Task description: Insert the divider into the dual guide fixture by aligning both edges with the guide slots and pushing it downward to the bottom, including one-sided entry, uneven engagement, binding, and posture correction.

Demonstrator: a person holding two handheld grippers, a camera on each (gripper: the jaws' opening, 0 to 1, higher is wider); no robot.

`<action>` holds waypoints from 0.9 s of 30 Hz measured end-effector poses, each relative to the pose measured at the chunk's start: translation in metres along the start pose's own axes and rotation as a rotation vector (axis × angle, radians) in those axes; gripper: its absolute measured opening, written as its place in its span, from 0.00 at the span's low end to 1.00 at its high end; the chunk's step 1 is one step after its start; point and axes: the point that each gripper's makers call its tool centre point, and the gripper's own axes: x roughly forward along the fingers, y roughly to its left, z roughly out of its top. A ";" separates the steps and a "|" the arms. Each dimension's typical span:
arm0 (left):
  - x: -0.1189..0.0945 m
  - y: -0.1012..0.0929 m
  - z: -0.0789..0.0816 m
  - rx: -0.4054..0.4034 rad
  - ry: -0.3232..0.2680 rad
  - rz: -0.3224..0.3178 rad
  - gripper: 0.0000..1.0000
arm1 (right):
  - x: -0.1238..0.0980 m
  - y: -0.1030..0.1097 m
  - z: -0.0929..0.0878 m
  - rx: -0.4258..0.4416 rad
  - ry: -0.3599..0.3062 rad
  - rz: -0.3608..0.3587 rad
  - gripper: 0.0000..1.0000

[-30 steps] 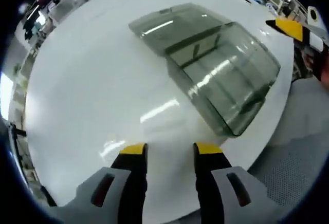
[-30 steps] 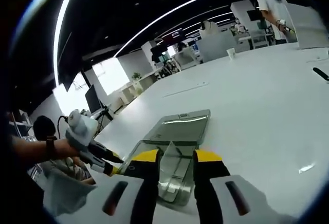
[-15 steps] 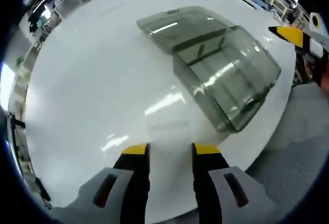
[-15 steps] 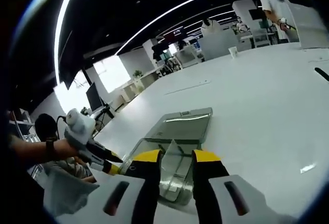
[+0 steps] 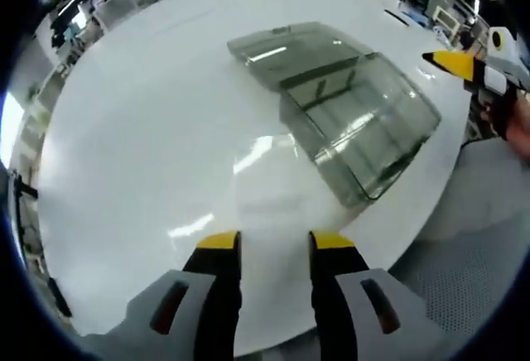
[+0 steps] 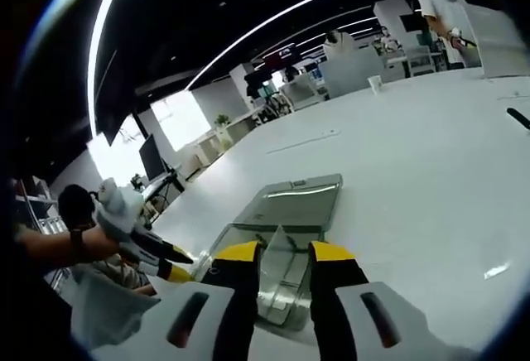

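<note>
A smoky clear box, the guide fixture (image 5: 364, 125), stands near the edge of a white round table (image 5: 141, 129). A flat smoky panel, the divider (image 5: 286, 46), lies on the table against the fixture's far side. My left gripper (image 5: 275, 242) hovers open over bare tabletop short of the fixture, nothing between its yellow-tipped jaws. The right gripper (image 5: 460, 64) enters from the right, beyond the fixture. In the right gripper view, my right gripper (image 6: 283, 253) is open above the fixture (image 6: 273, 291), with the divider (image 6: 296, 204) flat beyond it. The left gripper (image 6: 157, 255) shows at left, held in a hand.
A small cup (image 6: 374, 85) and a dark object (image 6: 517, 118) sit far across the table. A person (image 6: 436, 5) stands at the far side beside desks and monitors. The table edge curves close to the fixture, with light fabric (image 5: 480, 237) below it.
Both views have shifted slightly with the hands. The left gripper, seen in the right gripper view, has dipped a little. Fixture and divider lie where they were.
</note>
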 end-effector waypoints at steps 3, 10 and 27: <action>-0.004 -0.002 0.002 -0.031 -0.031 -0.013 0.29 | 0.000 0.002 -0.002 -0.002 0.010 0.006 0.19; -0.017 -0.007 0.011 -0.169 -0.130 -0.064 0.29 | 0.003 0.014 -0.006 -0.017 0.023 0.043 0.20; -0.042 -0.023 0.035 -0.256 -0.312 -0.131 0.29 | 0.009 0.045 -0.013 -0.085 0.056 0.165 0.18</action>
